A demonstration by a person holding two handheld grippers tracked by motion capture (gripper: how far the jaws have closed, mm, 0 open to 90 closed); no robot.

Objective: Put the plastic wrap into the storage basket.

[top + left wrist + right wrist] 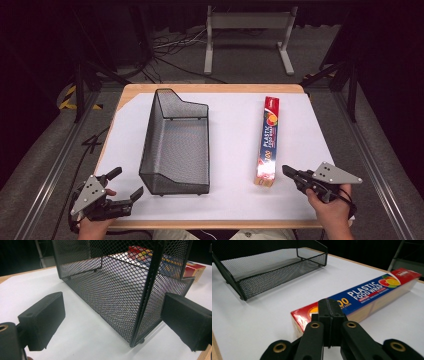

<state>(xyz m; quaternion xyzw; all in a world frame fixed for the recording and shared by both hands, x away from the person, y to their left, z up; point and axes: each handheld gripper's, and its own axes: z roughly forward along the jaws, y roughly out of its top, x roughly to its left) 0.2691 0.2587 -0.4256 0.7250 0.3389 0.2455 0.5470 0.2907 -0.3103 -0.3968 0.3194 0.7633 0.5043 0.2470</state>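
Note:
A long red and blue box of plastic food wrap (267, 140) lies lengthwise on the white table cover, right of a black wire-mesh basket (150, 140). My right gripper (286, 170) sits just right of the box's near end, jaws shut with nothing between them. In the right gripper view the shut jaws (329, 307) point at that near end of the box (372, 293), with the basket (254, 285) farther left. My left gripper (131, 180) stands open at the basket's near left corner. In the left gripper view the jaws (112, 312) are wide apart facing the basket's corner post (147, 290), not touching it.
The white cover (235, 205) lies on a wooden table whose front edge (215, 224) runs just before the hands. A white metal stand (247, 30) and cables sit on the floor beyond the table. Bare cover lies between basket and box.

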